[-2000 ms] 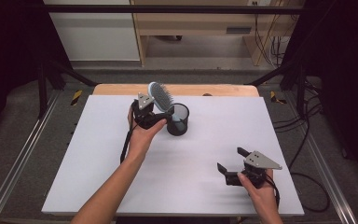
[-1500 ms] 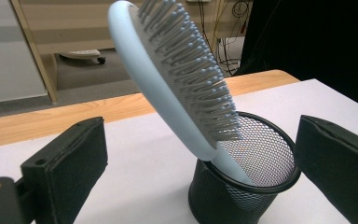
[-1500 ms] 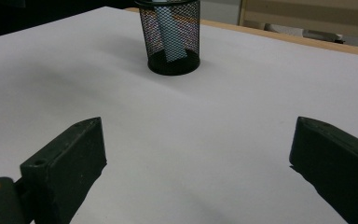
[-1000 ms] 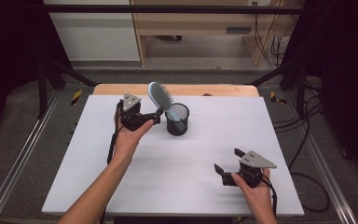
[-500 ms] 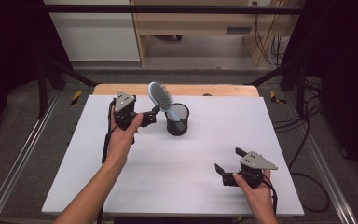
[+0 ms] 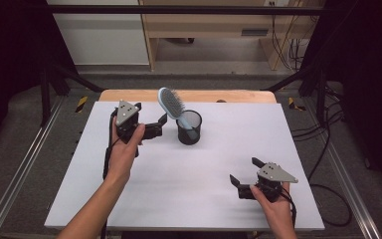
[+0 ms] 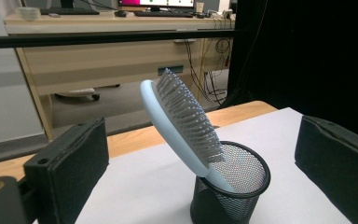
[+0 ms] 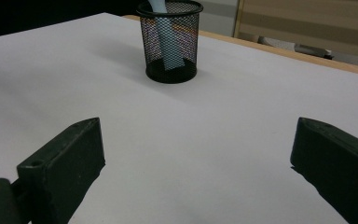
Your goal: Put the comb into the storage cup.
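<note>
The hairbrush (image 6: 171, 105) stands in the black mesh cup (image 6: 189, 128), near the far edge of the white tabletop (image 6: 189, 194), about the middle of that edge. Its handle end is down inside the cup. Its long light-blue body leans up and away toward the far left corner, so the brush head sticks out over the cup rim. The bristles face up and toward the right side of the tabletop. In the right claw view the handle (image 8: 167, 42) shows through the mesh and seems to reach the bottom of the cup, but the mesh makes that hard to see.

The left claw (image 6: 162, 125) is just beside the cup on its left, and points at it. Its jaws are wide apart and hold nothing. In the left claw view the brush (image 7: 182, 125) and cup (image 7: 230, 186) sit between the two jaws, with a gap on each side.

The right claw (image 6: 246, 172) is well apart from the cup, near the near right corner. Its jaws are wide apart too, low over the bare tabletop.
</note>
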Demonstrator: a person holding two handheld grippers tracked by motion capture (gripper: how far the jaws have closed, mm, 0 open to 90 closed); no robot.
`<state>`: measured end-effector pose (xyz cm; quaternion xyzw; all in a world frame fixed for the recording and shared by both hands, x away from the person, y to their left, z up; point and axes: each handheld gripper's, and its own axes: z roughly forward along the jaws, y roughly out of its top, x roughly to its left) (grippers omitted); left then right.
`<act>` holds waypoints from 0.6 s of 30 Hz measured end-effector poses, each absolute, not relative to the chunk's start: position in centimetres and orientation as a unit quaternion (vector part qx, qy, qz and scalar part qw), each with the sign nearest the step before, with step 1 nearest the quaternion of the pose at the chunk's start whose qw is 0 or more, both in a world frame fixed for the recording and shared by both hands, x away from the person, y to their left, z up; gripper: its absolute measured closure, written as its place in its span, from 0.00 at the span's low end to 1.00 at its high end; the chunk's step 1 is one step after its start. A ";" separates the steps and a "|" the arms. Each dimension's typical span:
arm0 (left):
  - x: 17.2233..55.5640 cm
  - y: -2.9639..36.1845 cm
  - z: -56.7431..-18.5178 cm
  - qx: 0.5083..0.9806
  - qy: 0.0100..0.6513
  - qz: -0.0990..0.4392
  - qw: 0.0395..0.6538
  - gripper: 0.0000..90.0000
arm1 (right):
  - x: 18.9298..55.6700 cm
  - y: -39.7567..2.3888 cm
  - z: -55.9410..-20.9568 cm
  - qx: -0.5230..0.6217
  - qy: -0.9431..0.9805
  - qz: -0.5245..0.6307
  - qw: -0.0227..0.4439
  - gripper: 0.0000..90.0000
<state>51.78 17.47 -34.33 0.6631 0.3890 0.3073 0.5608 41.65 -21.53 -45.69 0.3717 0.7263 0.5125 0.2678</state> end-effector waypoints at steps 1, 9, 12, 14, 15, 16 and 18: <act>51.6 17.6 -34.2 0.661 0.388 0.308 0.564 0.03 | 41.6 -21.5 -45.7 0.371 0.726 0.513 0.269 0.03; 51.0 19.3 -33.5 0.653 0.388 0.319 0.568 0.03 | 41.4 -21.5 -45.5 0.367 0.711 0.527 0.287 0.03; 50.8 20.1 -33.2 0.650 0.387 0.326 0.567 0.03 | 41.4 -21.6 -45.5 0.364 0.708 0.527 0.297 0.03; 50.7 20.6 -32.9 0.647 0.389 0.330 0.567 0.03 | 41.4 -21.5 -45.5 0.363 0.709 0.527 0.297 0.03; 50.6 21.0 -32.7 0.647 0.388 0.332 0.566 0.03 | 41.4 -21.5 -45.5 0.362 0.709 0.527 0.297 0.03; 50.6 21.3 -32.6 0.645 0.389 0.334 0.567 0.03 | 41.4 -21.5 -45.6 0.361 0.710 0.527 0.297 0.03; 50.5 21.9 -32.3 0.641 0.392 0.336 0.567 0.03 | 41.4 -21.5 -45.6 0.361 0.712 0.525 0.295 0.03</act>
